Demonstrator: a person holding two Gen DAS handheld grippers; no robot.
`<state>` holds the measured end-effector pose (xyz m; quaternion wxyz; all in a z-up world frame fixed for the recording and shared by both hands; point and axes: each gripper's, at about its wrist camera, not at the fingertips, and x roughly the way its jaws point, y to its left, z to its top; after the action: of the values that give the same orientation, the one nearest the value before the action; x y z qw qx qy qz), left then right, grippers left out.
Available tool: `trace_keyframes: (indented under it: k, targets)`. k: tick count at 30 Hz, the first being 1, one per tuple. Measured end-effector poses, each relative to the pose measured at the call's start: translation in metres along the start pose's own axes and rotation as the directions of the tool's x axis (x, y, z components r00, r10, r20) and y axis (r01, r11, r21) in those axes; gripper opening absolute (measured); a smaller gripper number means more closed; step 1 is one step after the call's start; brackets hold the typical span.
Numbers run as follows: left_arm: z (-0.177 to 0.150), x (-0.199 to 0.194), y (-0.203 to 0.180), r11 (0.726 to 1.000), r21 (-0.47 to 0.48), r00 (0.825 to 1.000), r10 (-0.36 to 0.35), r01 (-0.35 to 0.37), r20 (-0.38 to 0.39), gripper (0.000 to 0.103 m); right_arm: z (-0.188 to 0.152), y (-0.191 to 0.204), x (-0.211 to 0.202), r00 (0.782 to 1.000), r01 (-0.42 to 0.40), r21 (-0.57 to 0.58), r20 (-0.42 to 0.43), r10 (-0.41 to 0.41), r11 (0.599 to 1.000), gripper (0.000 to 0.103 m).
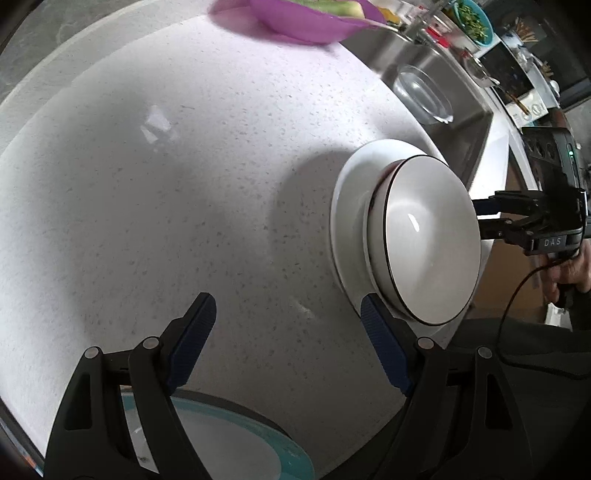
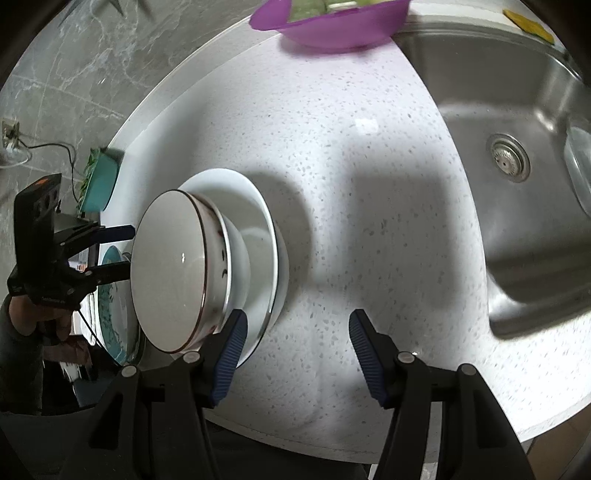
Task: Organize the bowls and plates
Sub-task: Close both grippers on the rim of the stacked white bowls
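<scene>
White bowls sit stacked on a plate near the worktop's front edge. My left gripper and right gripper flank the stack, both spread, pinching nothing.

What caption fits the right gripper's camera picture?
Open right gripper beside stacked white bowls on plates, steel sink alongside.

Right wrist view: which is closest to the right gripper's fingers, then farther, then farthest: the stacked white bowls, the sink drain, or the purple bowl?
1. Stacked white bowls, touching the left finger.
2. Sink drain, off to the right, in the sink.
3. Purple bowl, at the counter's far edge.
</scene>
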<state>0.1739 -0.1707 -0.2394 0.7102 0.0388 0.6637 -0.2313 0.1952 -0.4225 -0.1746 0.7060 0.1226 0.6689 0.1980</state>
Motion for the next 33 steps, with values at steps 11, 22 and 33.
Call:
trace_keyframes:
  k: [11,22,33]
  targets:
    - [0.014,0.023,0.0,0.999,0.043,0.999,-0.027,0.028,-0.025,0.081,-0.012,0.001,0.009,1.0,-0.002,0.069,0.017,0.001,0.998,0.062]
    - [0.024,0.043,0.002,0.999,0.034,1.0,-0.012,0.013,-0.012,0.083,-0.01,0.001,0.015,0.999,0.02,0.078,0.033,-0.023,0.997,0.06]
    - [0.027,0.068,-0.005,0.998,0.068,0.999,-0.005,0.007,-0.034,0.07,-0.002,0.011,0.026,0.996,0.078,0.018,0.034,-0.079,0.997,0.056]
